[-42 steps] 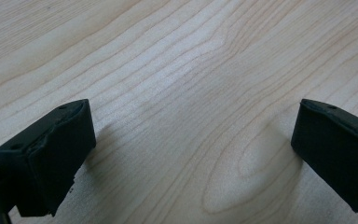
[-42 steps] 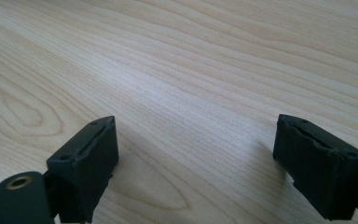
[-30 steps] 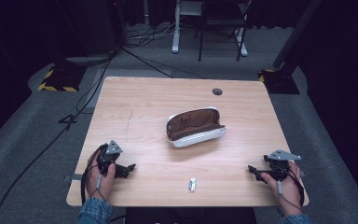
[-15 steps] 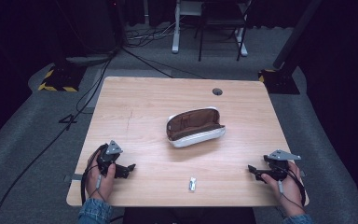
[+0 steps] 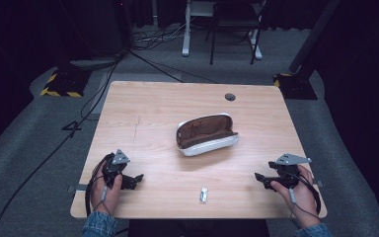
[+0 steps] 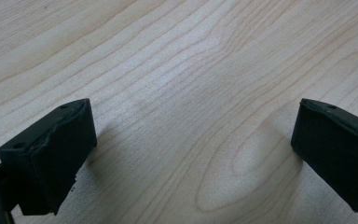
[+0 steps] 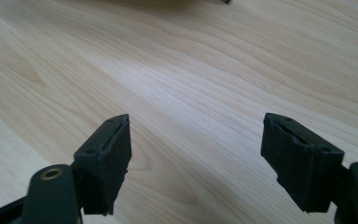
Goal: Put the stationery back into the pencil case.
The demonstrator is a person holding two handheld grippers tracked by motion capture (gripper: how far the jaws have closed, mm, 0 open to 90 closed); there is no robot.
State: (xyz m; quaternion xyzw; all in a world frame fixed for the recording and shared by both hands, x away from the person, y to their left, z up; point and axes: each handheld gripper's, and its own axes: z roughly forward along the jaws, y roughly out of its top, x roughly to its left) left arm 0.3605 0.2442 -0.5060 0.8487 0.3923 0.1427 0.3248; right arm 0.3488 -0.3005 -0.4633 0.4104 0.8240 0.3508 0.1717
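The left tongs (image 5: 137,178) rest near the worktop's (image 5: 153,108) near-left corner, jaws wide apart over bare wood; the right tongs (image 5: 258,177) sit near the near-right corner, jaws also apart with nothing between them — they have just been closing. A small white object (image 5: 204,194) lies close to the near edge, about midway between the two tongs and touched by neither; what it is cannot be told. An open pouch (image 5: 206,134) — brown inside, white outside — lies at the worktop's middle, well apart from both hands.
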